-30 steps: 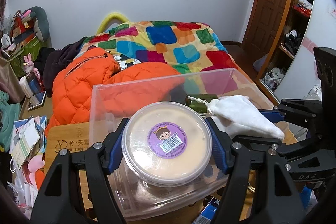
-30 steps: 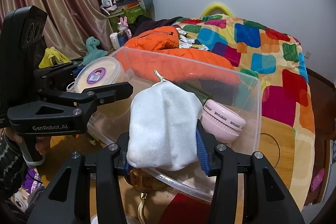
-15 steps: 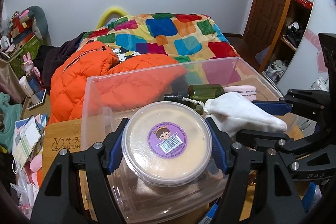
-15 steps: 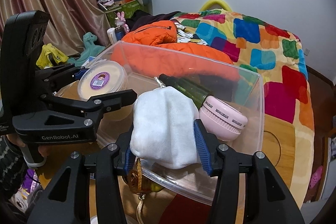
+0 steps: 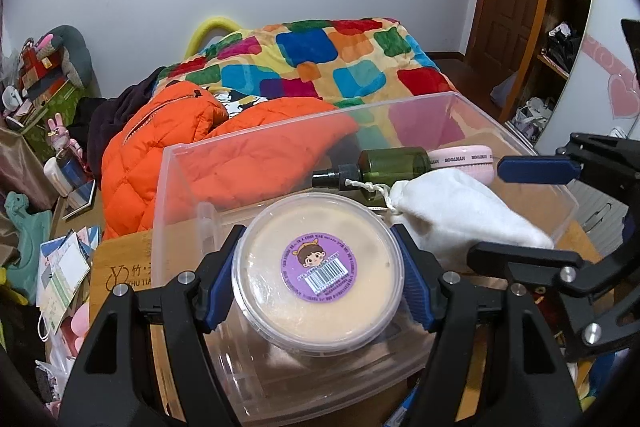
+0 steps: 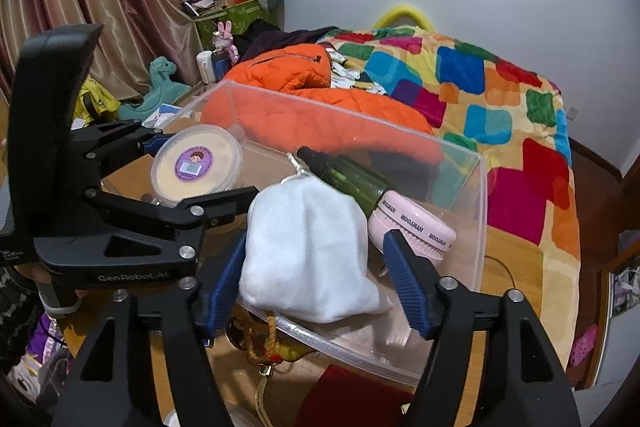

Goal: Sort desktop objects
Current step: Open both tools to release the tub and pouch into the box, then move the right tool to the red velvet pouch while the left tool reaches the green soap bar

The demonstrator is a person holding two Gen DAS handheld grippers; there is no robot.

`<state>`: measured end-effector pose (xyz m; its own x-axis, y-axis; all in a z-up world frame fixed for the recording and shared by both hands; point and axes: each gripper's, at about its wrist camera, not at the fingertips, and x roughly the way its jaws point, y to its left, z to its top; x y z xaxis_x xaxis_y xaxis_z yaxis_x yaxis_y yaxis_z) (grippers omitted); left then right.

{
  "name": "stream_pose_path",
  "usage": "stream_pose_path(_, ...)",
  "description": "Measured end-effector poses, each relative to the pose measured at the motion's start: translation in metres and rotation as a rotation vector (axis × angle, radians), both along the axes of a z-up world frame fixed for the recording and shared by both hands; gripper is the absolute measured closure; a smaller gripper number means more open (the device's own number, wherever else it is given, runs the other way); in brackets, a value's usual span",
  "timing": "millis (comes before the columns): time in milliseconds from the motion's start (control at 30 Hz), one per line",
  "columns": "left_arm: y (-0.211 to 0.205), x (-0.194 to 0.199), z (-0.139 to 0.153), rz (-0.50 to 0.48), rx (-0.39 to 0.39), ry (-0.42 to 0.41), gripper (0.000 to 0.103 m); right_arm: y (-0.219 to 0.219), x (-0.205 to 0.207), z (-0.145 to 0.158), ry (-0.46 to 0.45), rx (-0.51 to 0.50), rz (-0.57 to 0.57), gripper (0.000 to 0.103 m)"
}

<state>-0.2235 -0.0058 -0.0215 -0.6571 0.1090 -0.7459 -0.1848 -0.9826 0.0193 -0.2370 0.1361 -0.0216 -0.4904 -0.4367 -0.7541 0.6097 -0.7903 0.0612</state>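
Observation:
My left gripper (image 5: pixel 318 287) is shut on a round cream tub with a purple label (image 5: pixel 318 273), held over the near left part of a clear plastic bin (image 5: pixel 176 195). My right gripper (image 6: pixel 316 279) is open; the white drawstring pouch (image 6: pixel 308 251) lies between its fingers, resting over the bin's near rim (image 6: pixel 360 351). A green spray bottle (image 6: pixel 344 175) and a pink round case (image 6: pixel 412 229) lie inside the bin. The tub (image 6: pixel 196 163) and left gripper (image 6: pixel 168 175) also show in the right wrist view, and the pouch (image 5: pixel 460 215) in the left wrist view.
The bin stands on a wooden table (image 6: pixel 516 275). A gold tassel charm (image 6: pixel 268 347) lies by the bin's near wall. Behind are an orange jacket (image 5: pixel 180 151) and a bed with a colourful blanket (image 5: pixel 320 63). Papers and toys (image 5: pixel 60 267) clutter the left.
My right gripper's fingers have spread apart and let go of the white pouch, which now rests over the bin rim. Both grippers have come lower over the bin. The left still holds the tub.

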Motion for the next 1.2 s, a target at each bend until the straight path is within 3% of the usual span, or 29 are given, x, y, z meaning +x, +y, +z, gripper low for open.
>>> stream_pose_path(133, -0.002, 0.001, 0.001, 0.005, 0.004, -0.007, 0.033, 0.000, 0.005, 0.004, 0.012, 0.002, 0.006, 0.037)
stream_pose_path(567, -0.008, 0.022, 0.044, 0.041, -0.007, 0.089, 0.032, 0.017, 0.022, 0.024, 0.044, -0.034, -0.032, 0.032)
stream_pose_path(700, -0.009, 0.031, 0.053, 0.047, -0.007, 0.104, 0.029, 0.022, 0.032, 0.035, 0.076, -0.046, -0.045, 0.022)
stream_pose_path(933, -0.014, 0.050, 0.068, 0.060, -0.002, 0.140, 0.017, 0.029, 0.053, 0.051, 0.141, -0.033, -0.073, 0.021)
stream_pose_path(1000, -0.017, 0.056, 0.071, 0.070, 0.003, 0.151, 0.012, 0.031, 0.059, 0.055, 0.161, -0.035, -0.082, 0.016)
stream_pose_path(1200, -0.023, 0.074, 0.077, 0.100, -0.010, 0.176, 0.011, 0.040, 0.071, 0.065, 0.184, -0.061, -0.112, 0.005)
